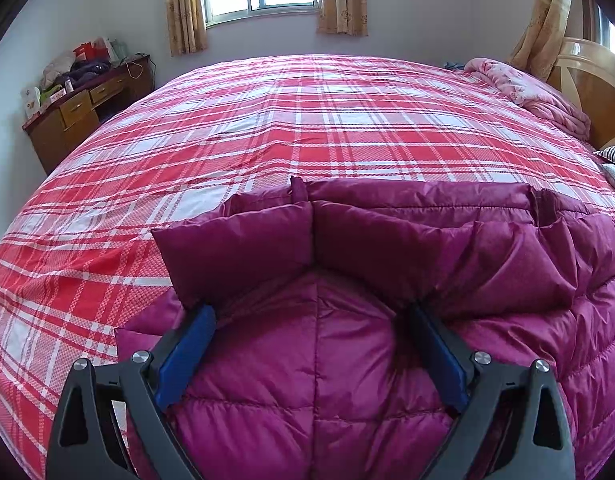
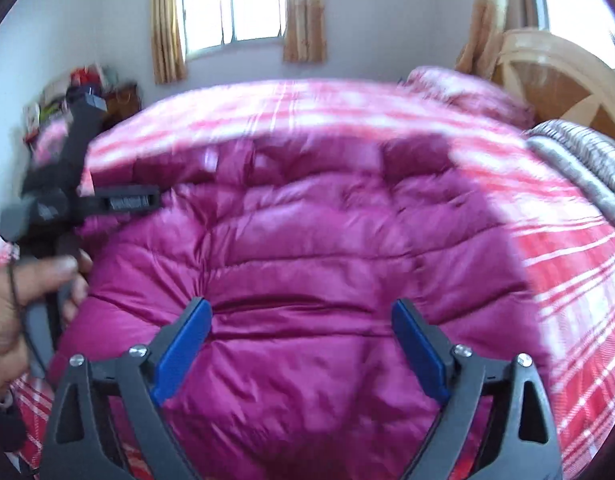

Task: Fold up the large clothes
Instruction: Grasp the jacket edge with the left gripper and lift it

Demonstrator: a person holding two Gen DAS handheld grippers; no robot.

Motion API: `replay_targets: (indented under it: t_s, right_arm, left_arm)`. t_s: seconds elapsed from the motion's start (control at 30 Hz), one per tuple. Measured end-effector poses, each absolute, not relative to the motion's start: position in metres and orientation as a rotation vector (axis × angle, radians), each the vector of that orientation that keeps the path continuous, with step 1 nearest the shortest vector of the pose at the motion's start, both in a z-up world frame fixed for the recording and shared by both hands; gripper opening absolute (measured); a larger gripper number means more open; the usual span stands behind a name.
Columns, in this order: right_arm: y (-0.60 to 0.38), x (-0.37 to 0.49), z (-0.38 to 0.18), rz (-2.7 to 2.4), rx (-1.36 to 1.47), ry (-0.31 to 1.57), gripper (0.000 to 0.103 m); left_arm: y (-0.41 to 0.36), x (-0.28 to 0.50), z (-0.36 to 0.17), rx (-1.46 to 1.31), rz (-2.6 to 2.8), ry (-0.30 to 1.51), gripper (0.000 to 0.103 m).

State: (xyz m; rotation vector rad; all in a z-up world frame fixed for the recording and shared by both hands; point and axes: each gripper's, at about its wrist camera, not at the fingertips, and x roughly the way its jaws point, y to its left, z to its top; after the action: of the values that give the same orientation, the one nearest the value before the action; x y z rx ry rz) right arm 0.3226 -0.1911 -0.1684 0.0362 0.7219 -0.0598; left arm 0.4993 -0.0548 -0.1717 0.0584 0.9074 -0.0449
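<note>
L tongs (image 1: 311, 320) spread, prob. empty | R tongs (image 2: 301, 316) spread over jacket (image 2: 307, 240) | bed (image 1: 267, 120)

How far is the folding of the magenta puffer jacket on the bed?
Partly done, it seems. The jacket lies spread on the plaid bedspread, with its two cuffs meeting across the body. In hand: nothing. The left gripper and the right gripper are both open above it. Left: probably folding the body into a smaller bundle.

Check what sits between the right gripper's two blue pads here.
Only the magenta quilted down coat on the bed, seen in the right wrist view; the right gripper is open over it, its pads pinching no fabric.
</note>
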Motion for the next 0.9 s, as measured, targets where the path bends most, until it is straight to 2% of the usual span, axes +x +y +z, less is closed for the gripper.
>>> replay_targets:
  t_s: [0.03,0.1,0.27,0.47,0.67,0.9]
  right_arm:
    - [-0.189,0.322,-0.173,-0.043,0.016,0.746,0.098]
    - [-0.184,0.326,-0.190,-0.024,-0.014,0.807,0.098]
    - [-0.186,0.331,-0.204,-0.041,-0.046,0.793,0.102]
    - [-0.193,0.330,-0.208,-0.027,-0.027,0.775,0.102]
    - [-0.191,0.327,-0.208,-0.027,-0.029,0.768,0.103]
    - [-0.188,0.323,-0.208,-0.031,-0.038,0.757,0.103]
  left_arm:
    - [-0.055,0.498,-0.172,0.060,-0.043,0.906,0.097]
    - [-0.054,0.496,-0.172,0.060,-0.039,0.906,0.097]
    - [-0.043,0.479,-0.167,0.038,-0.059,0.920,0.097]
    - [0.004,0.396,-0.152,0.037,-0.063,0.887,0.097]
    - [0.052,0.326,-0.164,-0.070,-0.036,0.906,0.097]
    - [0.036,0.307,-0.169,-0.136,-0.085,0.878,0.097]
